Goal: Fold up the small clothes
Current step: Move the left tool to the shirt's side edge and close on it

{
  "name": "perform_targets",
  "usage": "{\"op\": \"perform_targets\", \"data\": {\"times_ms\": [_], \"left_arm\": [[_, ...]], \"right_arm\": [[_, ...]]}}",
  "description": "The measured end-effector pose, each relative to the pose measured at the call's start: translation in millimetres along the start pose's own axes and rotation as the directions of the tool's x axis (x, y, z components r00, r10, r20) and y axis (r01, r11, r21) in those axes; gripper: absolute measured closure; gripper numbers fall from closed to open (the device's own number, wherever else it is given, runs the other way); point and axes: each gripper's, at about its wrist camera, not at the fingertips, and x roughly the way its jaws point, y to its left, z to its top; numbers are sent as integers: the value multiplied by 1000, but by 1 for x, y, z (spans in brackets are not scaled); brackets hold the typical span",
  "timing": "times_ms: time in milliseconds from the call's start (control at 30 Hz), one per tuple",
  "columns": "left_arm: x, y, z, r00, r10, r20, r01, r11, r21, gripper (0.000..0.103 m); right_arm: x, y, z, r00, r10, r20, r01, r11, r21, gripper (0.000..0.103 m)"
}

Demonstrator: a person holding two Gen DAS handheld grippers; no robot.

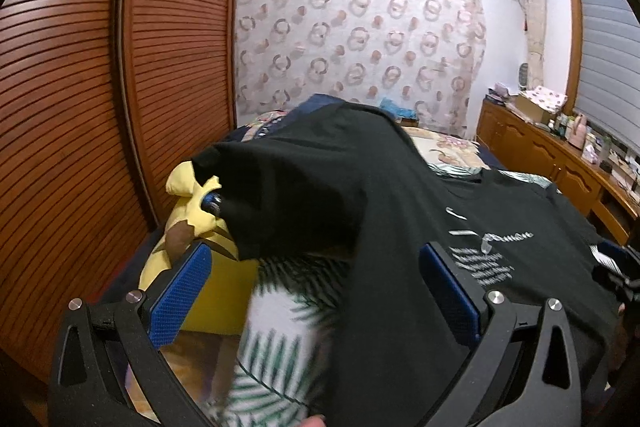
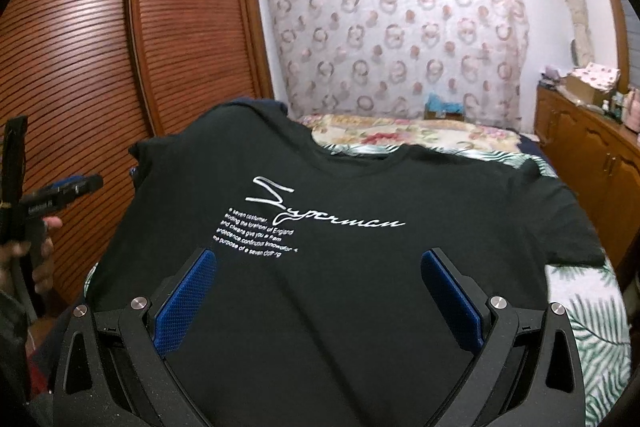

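Folding is barely starting: I'm holding both hand-held grippers, left (image 1: 316, 291) and right (image 2: 318, 291), spread over the black T-shirt (image 2: 340, 267). It's lying print-up on the bed (image 2: 580, 327), one sleeve (image 1: 280, 195) flopping inward, main folds pending.

T-shirt (image 2: 340, 227) lies on the bed (image 2: 592, 327) ahead of the right gripper (image 2: 318, 291) — wardrobe (image 2: 120, 47) left, cabinet (image 2: 592, 155) right, curtain (image 2: 392, 47) behind the bed.

Black matt cloth shirt (image 2: 340, 287); slatted glossy wood wardrobe (image 2: 100, 39); textured blue pads (image 2: 186, 301) on matt black plastic gripper (image 2: 318, 301).
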Motion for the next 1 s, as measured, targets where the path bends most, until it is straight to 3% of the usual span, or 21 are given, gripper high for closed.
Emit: {"op": "perform_targets", "data": {"times_ms": [333,467,600,667,933,1000], "left_arm": [[46,42,43,1000,20,-12,-21,999,-42,6],[62,56,56,999,39,-23,-41,997,-62,17],[81,71,61,998,-1,-56,-6,992,-129,35],[87,73,60,997,-8,-73,-3,990,-144,39],[115,78,62,989,-23,-146,-4,983,-185,39],[117,76,62,988,-28,-153,1,985,-172,56]], "right_arm": [[60,-18,40,994,64,-87,-69,996,-53,1],[80,-26,51,991,91,-99,-97,993,-65,1],[98,-30,58,987,115,-115,-123,990,-70,1],[106,-30,61,982,135,-136,-146,986,-78,1],[119,-34,66,975,165,-152,-183,977,-111,1],[115,-36,63,974,169,-147,-186,977,-105,1]]}}
